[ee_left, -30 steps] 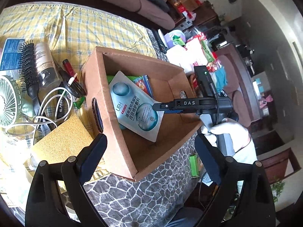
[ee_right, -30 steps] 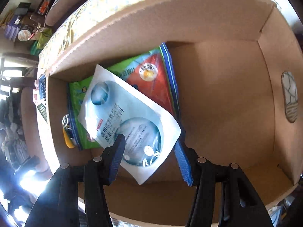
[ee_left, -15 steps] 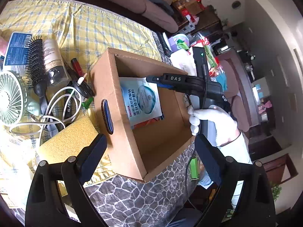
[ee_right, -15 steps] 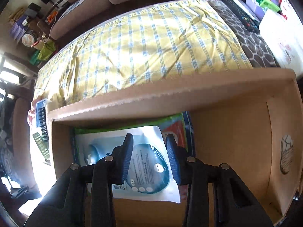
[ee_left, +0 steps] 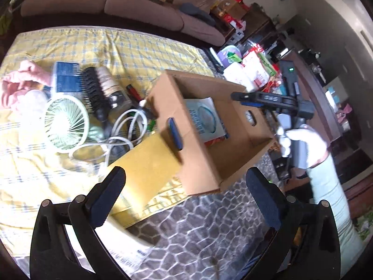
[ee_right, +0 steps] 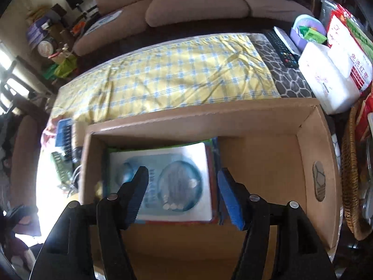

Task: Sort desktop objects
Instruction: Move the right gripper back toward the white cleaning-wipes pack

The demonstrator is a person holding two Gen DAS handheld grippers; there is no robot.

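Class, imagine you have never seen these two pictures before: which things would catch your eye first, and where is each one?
First, the open brown cardboard box at the table's edge, with a pale blue sachet lying flat on its floor. Next, the tangle to the box's left on the yellow checked cloth: a round pale green fan, a black bristle hairbrush and a white cable.

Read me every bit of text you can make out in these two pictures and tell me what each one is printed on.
"免洗红枣": red and white food bag, right of the cardboard box.
Red logo on the white tissue pack: too small to read.
Print on the blue face mask sachet in the box: blurred.
White letters on the right gripper's body: blurred.
Blue packet by the hairbrush: unreadable.
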